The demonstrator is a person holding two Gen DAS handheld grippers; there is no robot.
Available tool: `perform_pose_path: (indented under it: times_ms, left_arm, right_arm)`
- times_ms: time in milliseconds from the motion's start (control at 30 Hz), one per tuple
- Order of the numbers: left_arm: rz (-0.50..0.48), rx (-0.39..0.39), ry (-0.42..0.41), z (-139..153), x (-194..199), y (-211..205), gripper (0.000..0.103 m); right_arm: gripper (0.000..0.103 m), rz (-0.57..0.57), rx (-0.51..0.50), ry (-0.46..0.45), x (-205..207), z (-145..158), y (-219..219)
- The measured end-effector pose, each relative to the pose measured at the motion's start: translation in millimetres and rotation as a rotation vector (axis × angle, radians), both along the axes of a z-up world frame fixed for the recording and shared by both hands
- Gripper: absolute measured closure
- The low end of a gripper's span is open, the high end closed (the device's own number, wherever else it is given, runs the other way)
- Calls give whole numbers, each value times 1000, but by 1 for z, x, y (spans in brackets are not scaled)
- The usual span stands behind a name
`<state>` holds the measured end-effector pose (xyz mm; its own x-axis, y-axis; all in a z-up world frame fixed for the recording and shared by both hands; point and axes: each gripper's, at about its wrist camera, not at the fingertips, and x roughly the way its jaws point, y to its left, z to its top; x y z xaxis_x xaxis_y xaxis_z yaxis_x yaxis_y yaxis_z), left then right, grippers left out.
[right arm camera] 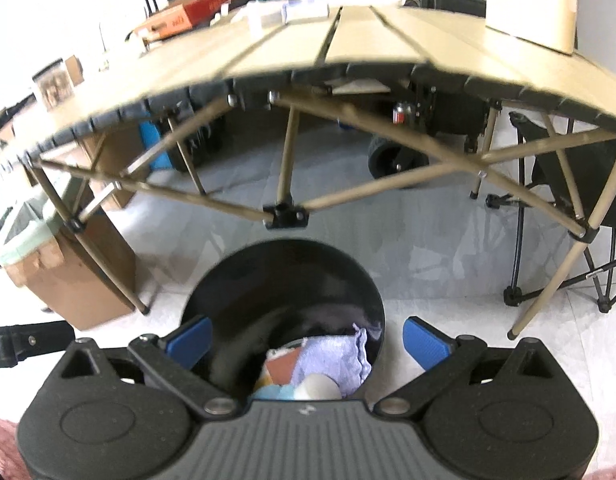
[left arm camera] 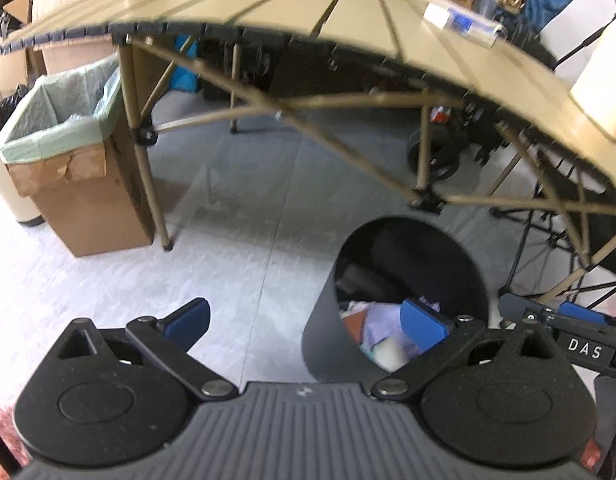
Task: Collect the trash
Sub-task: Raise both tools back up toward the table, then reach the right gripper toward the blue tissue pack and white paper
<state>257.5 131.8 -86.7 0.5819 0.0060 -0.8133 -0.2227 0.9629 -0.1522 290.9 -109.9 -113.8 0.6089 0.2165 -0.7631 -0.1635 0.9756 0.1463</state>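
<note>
Trash [right arm camera: 328, 364] is lying piled in the black bin [right arm camera: 211, 292], right gripper [right arm camera: 305, 342] hanging above with fingers released, left gripper [left arm camera: 308, 322] also spread empty. Boxes [left arm camera: 464, 24] are waiting on the worktop [left arm camera: 267, 4], likely next.

Storage rm, cardboard boxes [left arm camera: 83, 196], folding table [left arm camera: 291, 4]

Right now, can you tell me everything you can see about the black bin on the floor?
The black bin is round and tall with smooth dark walls, likely plastic. It stands upright on the pale floor, just in front of the tan folding table, with no lid on it. Inside lie a lilac cloth, an orange-brown scrap and something white and rounded. The right gripper hangs open above its mouth, touching nothing.
</note>
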Motion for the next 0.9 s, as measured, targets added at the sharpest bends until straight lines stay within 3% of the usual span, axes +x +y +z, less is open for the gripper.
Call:
perform_pose_path:
  times_ms: [467, 900]
  left_arm:
    - [-32, 5, -193, 71, 6, -25, 0]
    - [-20, 23, -318, 120, 58, -40, 0]
  right_arm:
    - [0, 29, 72, -187, -21, 71, -18]
    - [0, -48, 126, -372, 23, 124, -44]
